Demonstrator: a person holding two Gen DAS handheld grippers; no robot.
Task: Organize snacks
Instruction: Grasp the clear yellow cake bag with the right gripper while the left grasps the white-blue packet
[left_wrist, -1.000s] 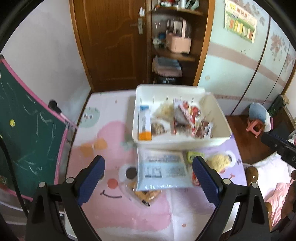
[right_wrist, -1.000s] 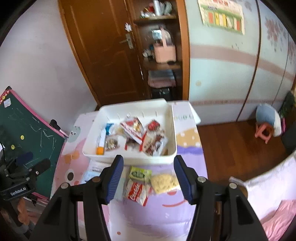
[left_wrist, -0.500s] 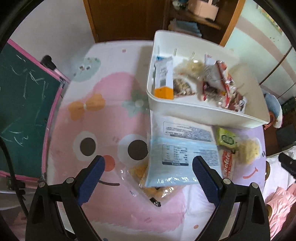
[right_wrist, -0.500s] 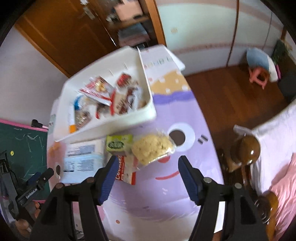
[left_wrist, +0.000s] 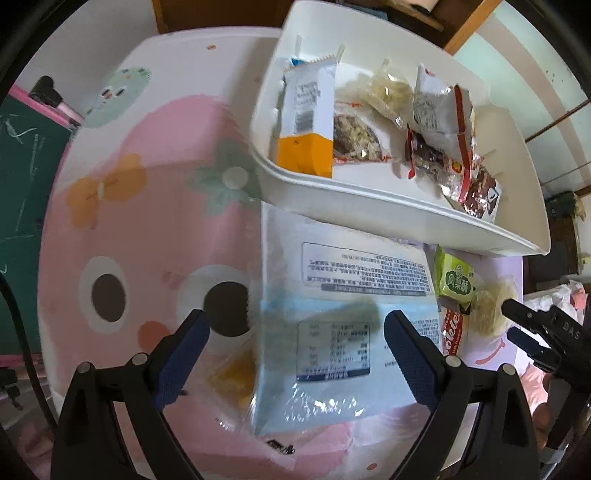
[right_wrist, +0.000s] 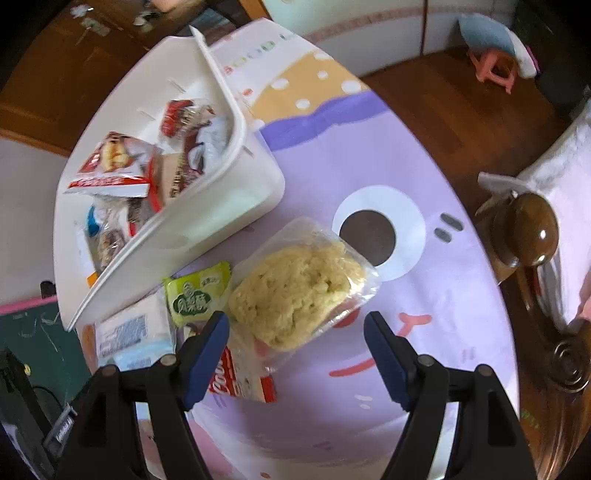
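Both grippers down much closer to counter (left_wrist: 155, 229) vs a sec ago, now pointing nearly straight down; room no longer in view, only snacks and bin. Reads as approach to next pickups, nothing lifted yet.

Left gripper (left_wrist: 295, 343): jaws wide open, nothing gripped. Big blue-white packet (left_wrist: 332, 332) flat on counter right between the jaws, running toward 12 up to white bin (left_wrist: 369, 206). Clear bag of yellow snacks (left_wrist: 236, 373) half under it at 7. Bin at 12–1, already holding several packs.

Right gripper (right_wrist: 295, 339): jaws opening, empty. Clear bag with pale crumbly cake (right_wrist: 299, 291) just past the jaws at 12, partly between tips. Green packet (right_wrist: 197, 297) at 10, red-white cookie pack (right_wrist: 240, 373) by left jaw at 8, bin at 10–11.
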